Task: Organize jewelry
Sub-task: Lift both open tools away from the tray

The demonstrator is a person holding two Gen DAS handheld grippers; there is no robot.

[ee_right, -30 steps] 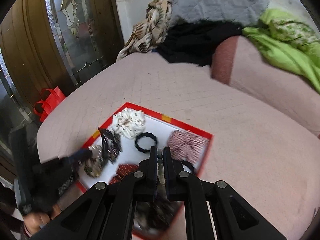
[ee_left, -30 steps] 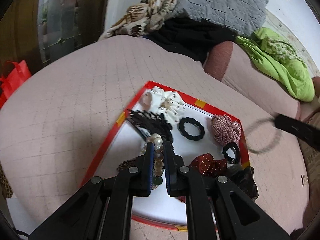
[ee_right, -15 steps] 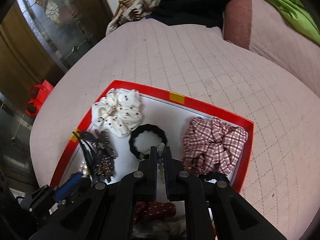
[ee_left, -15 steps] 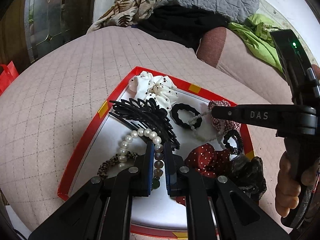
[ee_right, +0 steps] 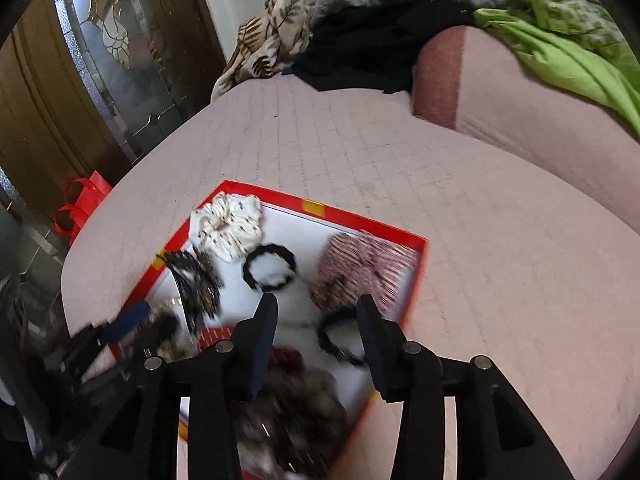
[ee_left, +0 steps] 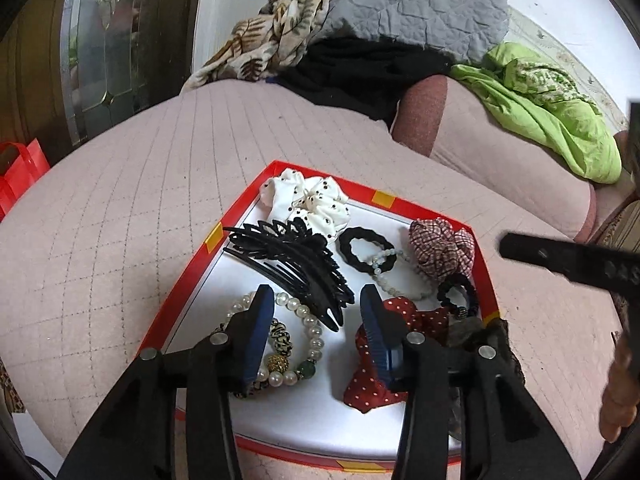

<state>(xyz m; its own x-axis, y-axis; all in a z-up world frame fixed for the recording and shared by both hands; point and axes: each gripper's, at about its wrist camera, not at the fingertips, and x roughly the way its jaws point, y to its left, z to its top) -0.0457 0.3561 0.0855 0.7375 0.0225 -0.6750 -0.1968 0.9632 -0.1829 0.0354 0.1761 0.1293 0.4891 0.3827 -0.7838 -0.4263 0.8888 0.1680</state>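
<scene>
A red-rimmed tray [ee_left: 436, 216] with a white floor lies on a pink quilted cover. My left gripper [ee_left: 316, 292] hovers low over it with its jaws opening and nothing pressed between the pads. A pearl bracelet [ee_left: 310, 326] lies loose on the tray under them, beside a black hair claw [ee_left: 288, 260]. A pale bead bracelet [ee_left: 390, 276] rests by a black hair tie [ee_left: 366, 248] and a plaid scrunchie [ee_left: 442, 248]. In the blurred right wrist view, my right gripper [ee_right: 318, 298] is above the tray [ee_right: 360, 220], its jaws also opening with nothing gripped.
The tray also holds a white dotted scrunchie [ee_left: 304, 200], a red dotted bow [ee_left: 376, 364] and a small black tie [ee_left: 458, 296]. A cloth pile [ee_left: 360, 40] and a green garment [ee_left: 552, 112] lie behind. A red bag [ee_left: 20, 168] stands left. A hand [ee_left: 620, 392] shows at the right.
Both grippers went from shut to open. The pearl bracelet dropped from the left one onto the tray. The pale bead bracelet left the right one, which drew back to the right.
</scene>
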